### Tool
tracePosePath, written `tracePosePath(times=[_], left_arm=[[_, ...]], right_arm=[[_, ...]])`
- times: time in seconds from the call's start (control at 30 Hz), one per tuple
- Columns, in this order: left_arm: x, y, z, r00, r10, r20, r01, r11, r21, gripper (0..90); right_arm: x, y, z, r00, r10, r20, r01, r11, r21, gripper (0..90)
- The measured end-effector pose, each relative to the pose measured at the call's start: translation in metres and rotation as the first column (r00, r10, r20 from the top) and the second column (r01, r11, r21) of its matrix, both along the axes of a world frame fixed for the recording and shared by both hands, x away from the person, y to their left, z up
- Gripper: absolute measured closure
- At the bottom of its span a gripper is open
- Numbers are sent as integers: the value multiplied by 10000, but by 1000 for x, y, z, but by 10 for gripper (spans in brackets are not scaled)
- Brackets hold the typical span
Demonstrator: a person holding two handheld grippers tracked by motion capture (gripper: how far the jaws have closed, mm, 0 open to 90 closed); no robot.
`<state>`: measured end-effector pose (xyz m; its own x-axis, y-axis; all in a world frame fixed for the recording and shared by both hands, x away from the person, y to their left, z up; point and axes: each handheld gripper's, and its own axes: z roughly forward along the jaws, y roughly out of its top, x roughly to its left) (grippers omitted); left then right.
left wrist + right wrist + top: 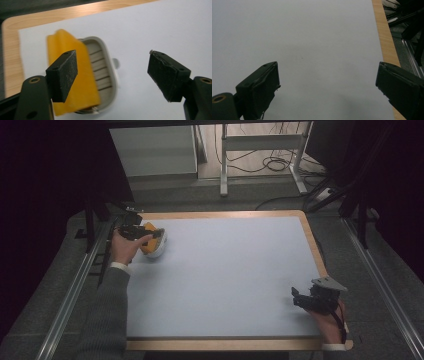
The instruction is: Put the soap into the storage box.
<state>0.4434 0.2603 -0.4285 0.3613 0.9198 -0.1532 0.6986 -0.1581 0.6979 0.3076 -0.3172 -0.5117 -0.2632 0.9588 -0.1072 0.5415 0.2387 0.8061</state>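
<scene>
The worktop takes up most of the high view, a pale sheet edged in wood, bare across its middle. Beyond it, at twelve o'clock, stands a white frame on legs with cables on the floor, well out of play.

Now the action, up at ten o'clock: a small white dish with a slatted floor, looks like a soap holder, sits near the far left corner of the sheet. A yellow sponge or cloth lies over one side of it, draped up past the rim, so half the slats show. It's a touch blurred in the left gripper view, so I can't say which it is.

The left tool is right over that dish, the person's hand wrapped round it from the near side. In its own view the jaws stand wide apart, one in front of the yellow piece, the other over bare sheet; nothing held. My guess: it's lined up to straddle the dish or pinch the yellow thing, hence the spread.

Down at four o'clock, the right tool rests low by the near right edge, jaws gaping, empty, pointing across the blank sheet. It seems parked there to stay clear of the left hand's work
</scene>
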Motion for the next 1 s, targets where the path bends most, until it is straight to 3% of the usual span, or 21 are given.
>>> tracePosePath(times=[0.13,0.37,0.77,1.0], left_arm=[[-22,-11,-1,9970,-742,240,744,9972,-88,242],[-57,-18,-18,9913,-1267,343,1276,9915,-253,237],[-107,-11,-58,9918,-1274,137,1280,9900,-599,233],[-121,-10,-74,9908,-1355,67,1356,9873,-830,238]], right_arm=[[0,0,0,10000,-8,17,8,10000,14,50],[-1,1,2,10000,55,40,-55,10000,33,51],[-1,4,2,9999,104,48,-104,9999,-16,50],[-1,4,2,9999,84,72,-84,10000,-45,50]])
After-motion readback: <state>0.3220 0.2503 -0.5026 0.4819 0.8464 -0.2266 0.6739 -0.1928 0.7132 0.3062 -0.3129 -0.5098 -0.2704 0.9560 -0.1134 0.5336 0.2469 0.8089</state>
